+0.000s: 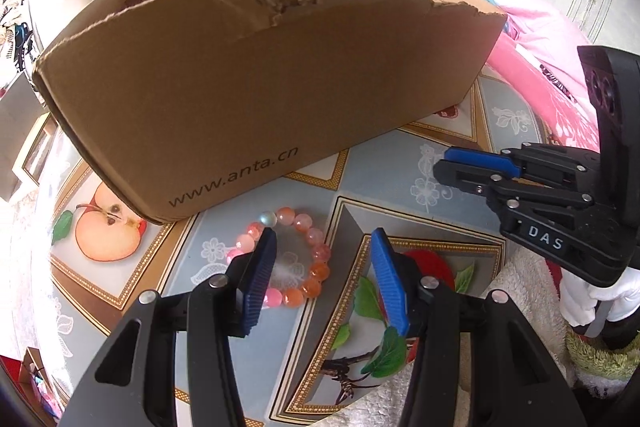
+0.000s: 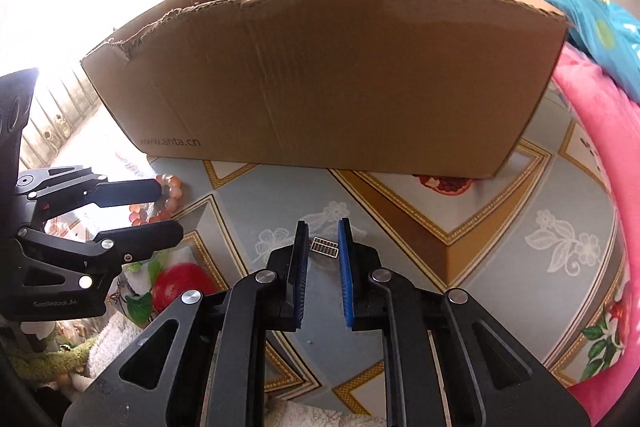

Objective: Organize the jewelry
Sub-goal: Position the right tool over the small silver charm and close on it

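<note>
A pink and orange bead bracelet (image 1: 298, 259) lies on the patterned tablecloth just in front of the cardboard box (image 1: 256, 87). My left gripper (image 1: 324, 239) is open above it, its left finger over the bracelet's left side. The bracelet also shows in the right wrist view (image 2: 168, 195), partly behind the left gripper (image 2: 160, 211). My right gripper (image 2: 323, 227) is partly open, its fingers either side of a small gold clasp-like piece (image 2: 325, 247) on the cloth. It shows from the side in the left wrist view (image 1: 444, 167).
The open-topped box with a torn front rim (image 2: 320, 75) stands across the back. A pink blanket (image 2: 608, 147) lies at the right. A white fluffy cloth (image 1: 520, 291) lies near the front edge.
</note>
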Motion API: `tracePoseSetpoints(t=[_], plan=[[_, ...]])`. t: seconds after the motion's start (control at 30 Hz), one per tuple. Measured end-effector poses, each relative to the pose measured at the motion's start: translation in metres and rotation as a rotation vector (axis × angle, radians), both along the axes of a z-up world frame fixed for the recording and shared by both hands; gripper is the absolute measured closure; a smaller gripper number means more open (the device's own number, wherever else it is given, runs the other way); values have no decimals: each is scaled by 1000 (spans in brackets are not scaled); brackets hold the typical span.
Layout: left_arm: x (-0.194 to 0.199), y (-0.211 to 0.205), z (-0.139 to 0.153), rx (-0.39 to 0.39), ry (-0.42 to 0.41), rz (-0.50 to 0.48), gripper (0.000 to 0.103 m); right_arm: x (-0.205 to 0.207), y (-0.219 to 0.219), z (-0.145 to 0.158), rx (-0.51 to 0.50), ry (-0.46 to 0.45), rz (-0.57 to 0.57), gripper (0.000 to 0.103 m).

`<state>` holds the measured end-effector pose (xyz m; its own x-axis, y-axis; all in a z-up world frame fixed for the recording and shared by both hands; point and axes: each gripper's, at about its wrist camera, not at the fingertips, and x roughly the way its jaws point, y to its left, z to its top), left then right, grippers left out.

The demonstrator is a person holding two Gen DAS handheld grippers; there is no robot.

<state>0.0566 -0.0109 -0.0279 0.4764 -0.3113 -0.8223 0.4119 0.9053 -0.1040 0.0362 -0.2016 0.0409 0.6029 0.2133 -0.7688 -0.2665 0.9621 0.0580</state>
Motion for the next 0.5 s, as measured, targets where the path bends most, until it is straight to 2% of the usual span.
tracePoseSetpoints(t=[0.2,0.5], plan=[[4,-13,-1,68,-3,18,56,-10,-31,7,66,10,-35,90],[5,-17,-2,88,-1,35,55,-11,-47,0,129,17,-41,90]])
